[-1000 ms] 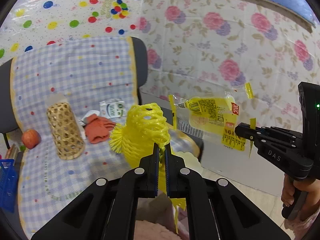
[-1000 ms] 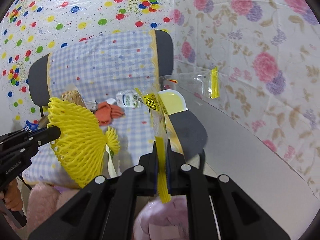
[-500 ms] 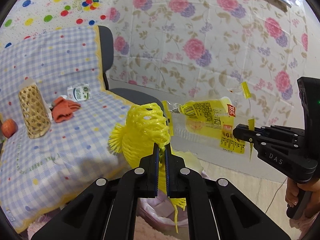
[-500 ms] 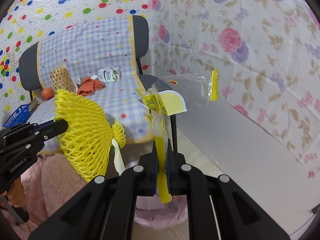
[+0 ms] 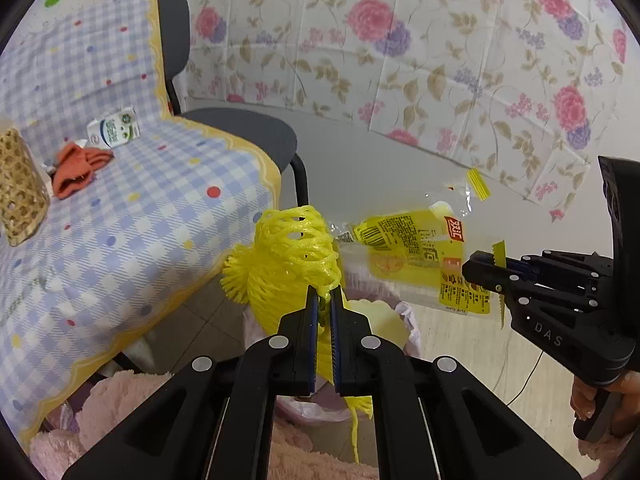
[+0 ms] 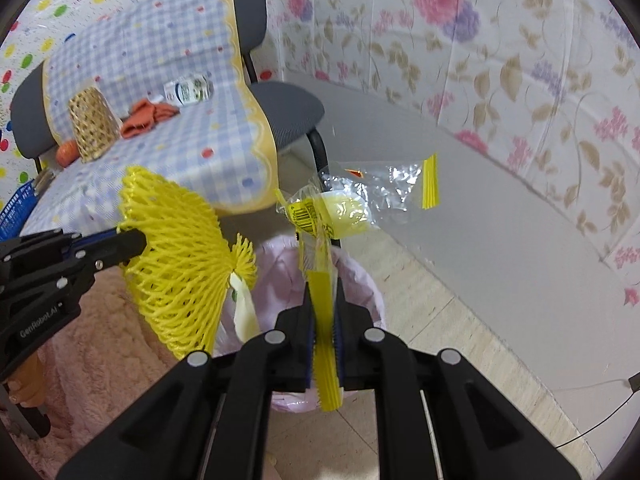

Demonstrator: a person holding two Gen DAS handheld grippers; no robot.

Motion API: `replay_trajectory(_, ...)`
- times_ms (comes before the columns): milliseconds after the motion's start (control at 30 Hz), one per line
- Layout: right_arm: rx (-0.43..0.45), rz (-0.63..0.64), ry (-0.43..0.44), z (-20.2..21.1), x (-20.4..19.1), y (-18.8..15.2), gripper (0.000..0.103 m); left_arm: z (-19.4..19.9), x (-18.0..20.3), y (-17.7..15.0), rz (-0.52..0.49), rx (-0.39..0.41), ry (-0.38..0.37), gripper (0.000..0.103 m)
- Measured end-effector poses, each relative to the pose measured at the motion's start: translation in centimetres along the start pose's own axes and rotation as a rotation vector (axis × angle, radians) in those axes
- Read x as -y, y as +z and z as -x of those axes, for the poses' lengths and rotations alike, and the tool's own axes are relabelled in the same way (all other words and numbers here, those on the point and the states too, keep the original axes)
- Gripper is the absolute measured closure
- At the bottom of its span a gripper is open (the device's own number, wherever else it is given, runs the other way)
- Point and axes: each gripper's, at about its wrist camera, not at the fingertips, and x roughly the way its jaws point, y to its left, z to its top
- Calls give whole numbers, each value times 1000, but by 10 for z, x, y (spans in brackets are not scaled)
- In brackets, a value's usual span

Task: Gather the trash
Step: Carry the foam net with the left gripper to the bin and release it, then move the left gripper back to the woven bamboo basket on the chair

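Both tongs lowered toward pink bin: left gripper clamps net, right gripper clamps wrapper; drop imminent.

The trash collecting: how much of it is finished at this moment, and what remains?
Done: something pale yellow already lies in the pink-lined bin. In hand: the left tongs are shut on the yellow foam net and the right tongs on the yellow snack wrapper, both above the bin, not yet released. Left: the milk carton and the orange cloth lie on the covered chair; whether they are trash I cannot tell.
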Motion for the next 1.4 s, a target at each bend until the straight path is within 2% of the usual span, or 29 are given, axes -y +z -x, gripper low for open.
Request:
replay_trajectory(133,-45,5,-3,-22,3,1,92,-23,-7,4,13,-47,25,92)
replay_trajectory(200,-53,11,3,-34,2,3,87,-30,-10,6,14,-61,29,91)
replay_trajectory(233,-58,13,4,-39,3,4,84,-33,-12,7,17,-66,30,82)
replay_trajectory(300,-64,10,16,-48,3,7,69,-39,-16,8,31,-75,31,68)
replay_trajectory(333,-64,9,18,-51,2,8,68,-41,-17,8,37,-81,30,59)
replay_trajectory(433,-50,8,23,-47,3,11,67,-42,-22,8,49,-85,18,51)
replay_trajectory(633,15,-17,0,-23,14,21,67,-24,-33,10,72,-47,40,51)
replay_trajectory(833,122,-21,4,18,14,32,67,16,-49,14,105,22,129,51)
replay_trajectory(1033,218,10,64,49,0,50,66,60,-66,20,134,85,231,51)
replay_trajectory(1133,232,37,88,51,-13,60,63,78,-76,21,156,106,272,51)
replay_trajectory(1400,226,122,181,36,-66,86,63,108,-121,18,242,127,402,50)
